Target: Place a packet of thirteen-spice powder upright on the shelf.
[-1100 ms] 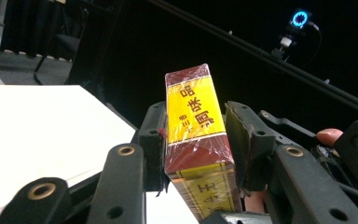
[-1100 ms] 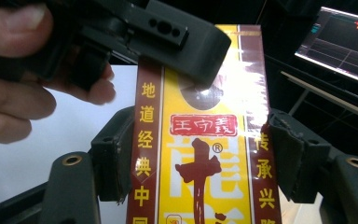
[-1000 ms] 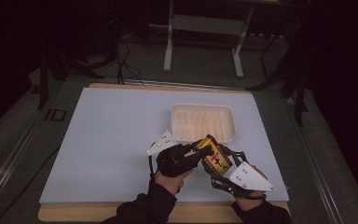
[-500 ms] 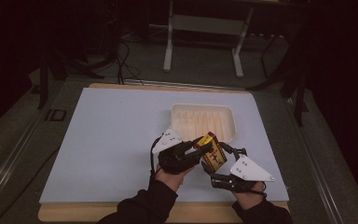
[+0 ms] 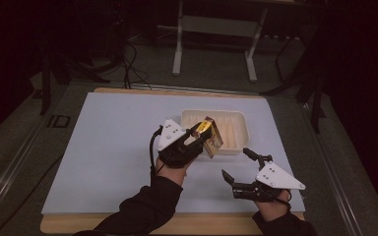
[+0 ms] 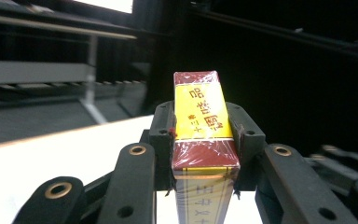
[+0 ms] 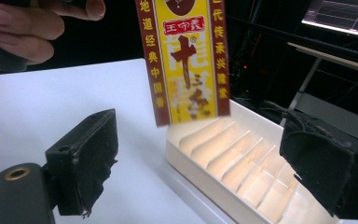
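Note:
A red and yellow box (image 5: 210, 136) with printed characters hangs in the air above the near left corner of a white ribbed tray (image 5: 236, 129). My left gripper (image 5: 197, 139) is shut on the box (image 6: 200, 122), its jaws pressed to both narrow sides. My right gripper (image 5: 235, 165) stands open near the table's front right, nothing between its jaws. In the right gripper view the box (image 7: 184, 60) hangs beyond my open right gripper (image 7: 214, 172), over the tray (image 7: 242, 163), with the other hand (image 7: 32, 28) at upper left.
A pale blue mat (image 5: 108, 142) covers the wooden table. Beyond the far edge stand dark table legs and cables (image 5: 177, 44) on the floor.
My right gripper let go of the box, opened and drew back toward the front right. My left gripper carried the box forward and up to the tray's near corner.

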Available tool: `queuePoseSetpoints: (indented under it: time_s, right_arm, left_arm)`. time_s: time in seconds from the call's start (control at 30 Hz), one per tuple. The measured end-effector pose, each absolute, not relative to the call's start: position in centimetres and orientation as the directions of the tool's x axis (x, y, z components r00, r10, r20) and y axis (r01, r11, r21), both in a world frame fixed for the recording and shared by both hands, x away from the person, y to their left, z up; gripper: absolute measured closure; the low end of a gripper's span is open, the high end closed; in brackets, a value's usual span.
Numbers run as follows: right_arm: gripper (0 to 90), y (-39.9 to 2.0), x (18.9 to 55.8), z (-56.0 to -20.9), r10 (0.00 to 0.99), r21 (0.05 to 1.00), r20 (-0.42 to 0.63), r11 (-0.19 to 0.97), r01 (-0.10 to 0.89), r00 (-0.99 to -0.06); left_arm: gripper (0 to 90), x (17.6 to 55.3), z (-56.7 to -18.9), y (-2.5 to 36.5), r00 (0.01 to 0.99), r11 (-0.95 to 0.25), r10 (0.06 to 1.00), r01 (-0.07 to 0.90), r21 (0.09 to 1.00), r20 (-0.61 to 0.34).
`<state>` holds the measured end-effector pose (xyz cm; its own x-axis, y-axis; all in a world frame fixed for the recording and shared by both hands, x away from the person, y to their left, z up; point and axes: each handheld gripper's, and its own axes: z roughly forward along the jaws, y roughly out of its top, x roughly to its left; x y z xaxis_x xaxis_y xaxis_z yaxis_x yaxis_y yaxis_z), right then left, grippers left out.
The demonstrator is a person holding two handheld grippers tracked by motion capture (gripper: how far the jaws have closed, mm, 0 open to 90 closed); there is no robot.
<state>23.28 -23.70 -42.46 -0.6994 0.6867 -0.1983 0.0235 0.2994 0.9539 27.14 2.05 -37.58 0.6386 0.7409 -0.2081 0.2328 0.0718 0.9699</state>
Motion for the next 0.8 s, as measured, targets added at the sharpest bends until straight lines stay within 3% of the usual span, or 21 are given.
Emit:
queuePoseSetpoints:
  time_s: [0.2, 0.63, 0.8]
  right_arm:
    - [10.9, -24.8, 23.1, -42.9, 0.709, 0.950, -0.222, 0.312, 0.015, -0.669]
    - [10.9, -26.0, 23.2, -43.6, 0.722, 0.940, -0.265, 0.340, -0.006, -0.639]
    - [10.9, -25.8, 23.3, -44.0, 0.716, 0.935, -0.279, 0.354, -0.011, -0.640]
  left_arm:
    - [69.1, 28.2, -37.9, 1.8, 0.595, 0.030, 0.789, 0.215, 0.976, -0.155]
    - [69.1, 30.7, -38.7, 1.2, 0.493, 0.047, 0.855, 0.233, 0.971, -0.159]
    - [69.1, 32.1, -39.5, 0.7, 0.422, 0.020, 0.899, 0.221, 0.975, -0.115]
